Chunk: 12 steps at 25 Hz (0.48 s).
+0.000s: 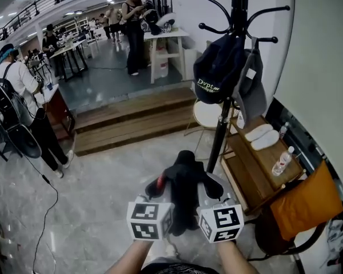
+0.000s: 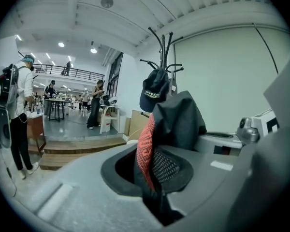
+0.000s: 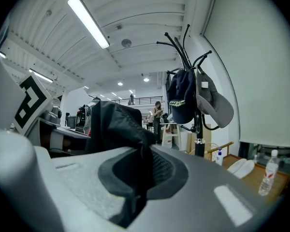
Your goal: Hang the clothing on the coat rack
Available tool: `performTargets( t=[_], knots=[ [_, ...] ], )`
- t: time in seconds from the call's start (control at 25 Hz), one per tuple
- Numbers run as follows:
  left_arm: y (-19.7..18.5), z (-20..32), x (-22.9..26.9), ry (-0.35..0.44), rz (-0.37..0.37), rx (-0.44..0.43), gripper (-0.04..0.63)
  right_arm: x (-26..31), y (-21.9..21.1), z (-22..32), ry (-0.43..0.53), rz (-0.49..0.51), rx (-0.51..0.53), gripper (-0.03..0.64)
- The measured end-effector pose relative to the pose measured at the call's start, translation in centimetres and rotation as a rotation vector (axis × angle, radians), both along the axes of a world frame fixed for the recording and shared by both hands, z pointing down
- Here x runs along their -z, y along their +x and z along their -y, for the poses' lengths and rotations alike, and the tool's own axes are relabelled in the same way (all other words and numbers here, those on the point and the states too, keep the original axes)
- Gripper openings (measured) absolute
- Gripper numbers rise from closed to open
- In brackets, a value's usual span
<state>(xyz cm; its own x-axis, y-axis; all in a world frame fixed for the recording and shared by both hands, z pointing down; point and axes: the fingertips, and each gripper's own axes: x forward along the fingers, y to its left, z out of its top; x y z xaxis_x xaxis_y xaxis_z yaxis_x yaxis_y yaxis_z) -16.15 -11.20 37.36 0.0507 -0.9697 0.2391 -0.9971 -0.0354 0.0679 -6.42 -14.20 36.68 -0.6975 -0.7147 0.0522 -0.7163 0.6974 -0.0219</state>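
Black garment (image 1: 183, 190) bunched btwn left gripper (image 1: 159, 186) & right gripper (image 1: 212, 188), both clamping it.

The coat rack (image 1: 239, 7) carries a dark cap (image 1: 217, 67) and a grey cap (image 1: 254, 93) on its hooks.

**Stuff you can't really make out here**

In the head view the coat rack (image 1: 238, 16) runs off the top edge, so its topmost part is out of frame. Its foot is hidden behind the black garment (image 1: 186, 181). That garment is all bunched up, so I can't tell if it's a jacket or something else. Seen from above, the jaw tips of the left hand-held gripper (image 1: 162, 185) and the right hand-held gripper (image 1: 210, 188) are buried under the cloth.

The grey cap (image 1: 252, 90) sits partly behind the dark cap (image 1: 217, 67), and the dark cap's second line of print is too small to read. The orange fabric (image 1: 306, 201) at bottom right is cut off by the frame. The bottle (image 1: 282, 161) label is unreadable, and the person's forearms (image 1: 132, 257) get clipped at the bottom edge.
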Motion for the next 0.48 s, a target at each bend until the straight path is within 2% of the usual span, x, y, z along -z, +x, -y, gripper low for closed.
performTargets(
  t=[0.48],
  knots=[
    [1.1,5.8,0.2,0.009,-0.014,-0.187,0.035,0.4,1.7,3.9,0.019,-0.011,-0.201,0.011]
  ],
)
